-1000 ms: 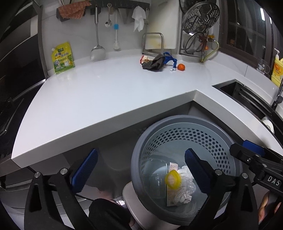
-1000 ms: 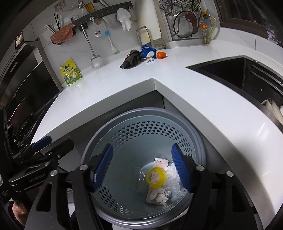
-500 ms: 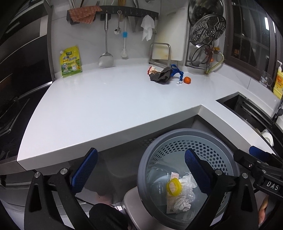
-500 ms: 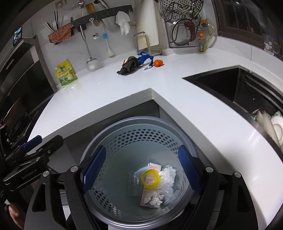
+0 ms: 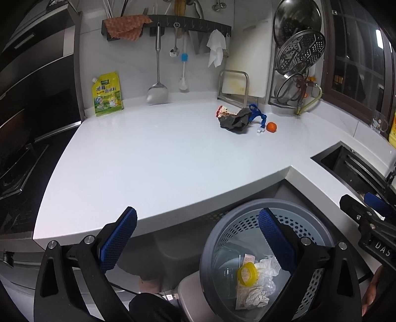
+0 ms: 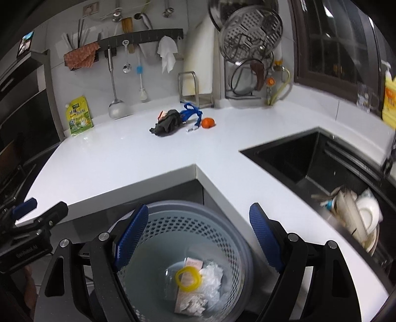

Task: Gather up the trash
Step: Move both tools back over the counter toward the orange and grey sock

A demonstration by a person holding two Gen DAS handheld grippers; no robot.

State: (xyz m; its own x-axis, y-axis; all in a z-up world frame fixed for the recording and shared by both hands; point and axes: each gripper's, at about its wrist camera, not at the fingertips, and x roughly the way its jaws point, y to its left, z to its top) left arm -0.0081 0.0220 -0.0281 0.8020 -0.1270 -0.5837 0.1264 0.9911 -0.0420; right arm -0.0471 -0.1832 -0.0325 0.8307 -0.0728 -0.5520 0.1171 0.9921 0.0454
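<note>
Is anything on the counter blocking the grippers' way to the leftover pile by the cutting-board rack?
Nothing visible: bare white counter lies between both open hand-held grippers, left and right, and the dark crumpled pile. Only the orange sits beside it.

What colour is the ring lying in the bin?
Yellow ring; clearest in the right wrist view.

A white L-shaped counter [image 5: 160, 158] carries a yellow-green refill pouch [image 5: 107, 94] leaning against the backsplash. Above, a dark wall rail [image 5: 188, 23] holds a spatula [image 5: 157, 74], an orange cloth [image 5: 125, 26] and a white rag [image 5: 216, 48]. Dishes [image 6: 356, 213] fill the black sink [image 6: 292, 158].
</note>
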